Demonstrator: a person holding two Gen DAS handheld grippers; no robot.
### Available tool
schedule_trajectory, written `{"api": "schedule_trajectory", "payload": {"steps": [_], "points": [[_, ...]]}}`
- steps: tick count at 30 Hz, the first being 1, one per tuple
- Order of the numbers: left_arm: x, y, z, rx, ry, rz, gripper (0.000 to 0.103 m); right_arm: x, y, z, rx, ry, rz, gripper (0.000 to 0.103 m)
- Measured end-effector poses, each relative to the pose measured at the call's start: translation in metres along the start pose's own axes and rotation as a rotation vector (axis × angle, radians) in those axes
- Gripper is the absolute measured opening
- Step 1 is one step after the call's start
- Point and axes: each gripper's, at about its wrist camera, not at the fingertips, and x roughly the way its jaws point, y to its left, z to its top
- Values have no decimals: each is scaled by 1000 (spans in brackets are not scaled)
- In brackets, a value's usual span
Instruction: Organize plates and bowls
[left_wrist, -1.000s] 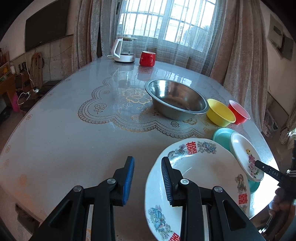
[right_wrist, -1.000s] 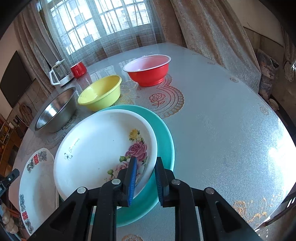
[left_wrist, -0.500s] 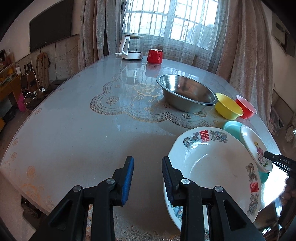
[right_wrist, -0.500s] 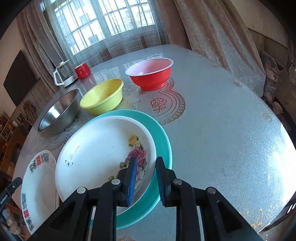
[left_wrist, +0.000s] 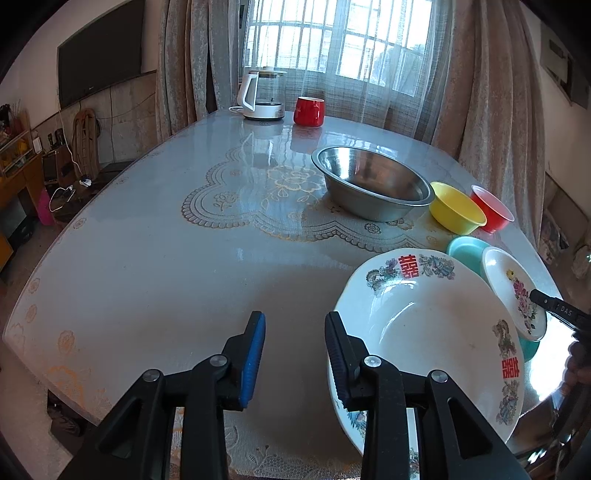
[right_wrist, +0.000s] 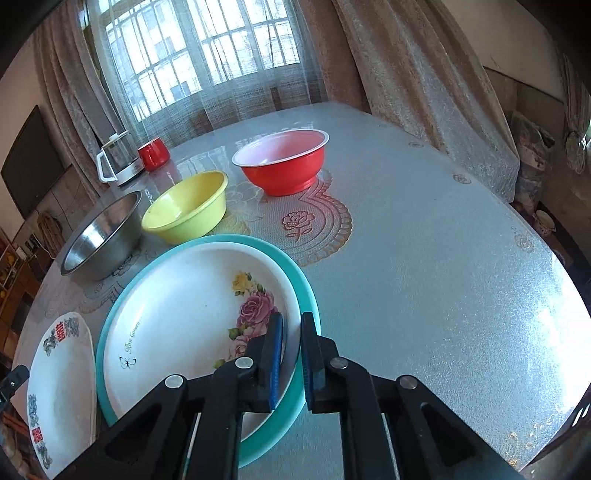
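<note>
Your right gripper (right_wrist: 291, 354) is pinching the near rim of the white rose-patterned plate (right_wrist: 192, 314), one pad inside the plate and the other outside its edge. That plate sits inside the teal plate (right_wrist: 306, 291), whose rim shows around it. Just to the left lies the white plate with red characters (right_wrist: 59, 376), beside the teal one. Beyond these stand the yellow bowl (right_wrist: 186, 214), the red bowl (right_wrist: 284, 162) and the steel bowl (right_wrist: 103, 236), each with nothing in it that you can see. A red mug (right_wrist: 153, 154) and a glass kettle (right_wrist: 118, 158) stand at the far edge of the worktop (right_wrist: 443, 258).

Your left gripper (left_wrist: 294, 343) is spread wide and holds nothing; it hovers over the near edge of the worktop, its right finger (left_wrist: 338, 354) overlapping the left rim of the character plate in view. Whether it touches the plate you cannot tell.
</note>
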Motion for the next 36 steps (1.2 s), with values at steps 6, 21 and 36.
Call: {"api": "schedule_trajectory", "payload": {"steps": [6, 21, 36], "points": [[3, -2, -2, 5, 11, -19, 36, -3, 1, -7, 0, 13, 77, 10], [-1, -4, -5, 34, 6, -7, 36, 7, 4, 1, 47, 2, 89, 10], [-6, -6, -7, 59, -3, 12, 37, 3, 3, -8, 57, 2, 70, 23]]}}
